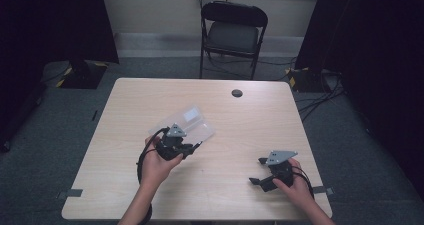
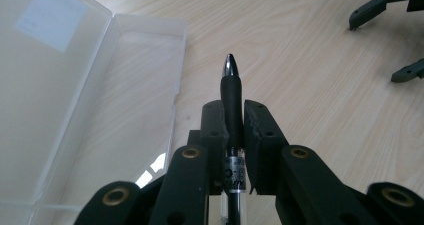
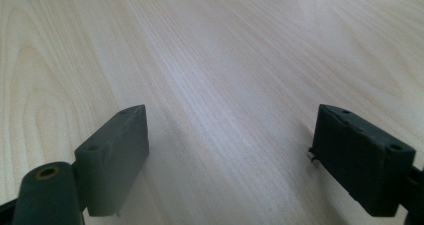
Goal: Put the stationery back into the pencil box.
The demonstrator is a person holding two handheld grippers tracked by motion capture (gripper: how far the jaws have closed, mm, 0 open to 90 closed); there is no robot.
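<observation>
- Forearms and hands come in at the near edge of the high view. The person's left hand (image 1: 157, 167) carries the left gripper (image 1: 192, 147), black with a grey three-cornered plate on top, over the near-left part of the pale wood-grain table (image 1: 250, 120).
- High view, left gripper: its tip sits at the near edge of a clear plastic hinged case (image 1: 187, 122) lying open on the table, left of centre.
- High view, right gripper (image 1: 257, 171): black, held low over the near-right part of the table, well apart from the case, jaws spread wide with nothing between them.
- High view, far side: a small dark round cap (image 1: 237, 93) is set in the tabletop near the far edge; a black folding chair (image 1: 232, 32) stands beyond the table.
- Left gripper view: both black jaws are clamped on a black pen with a silver tip (image 2: 231, 92), gripped along its rubber sleeve, tip pointing away over bare wood.
- Left gripper view: the open case lies just left of the pen, a pale label on its far-left half; the other gripper's jaw tips show at far right.
- Right gripper view: jaws stand far apart over bare table, holding nothing.
</observation>
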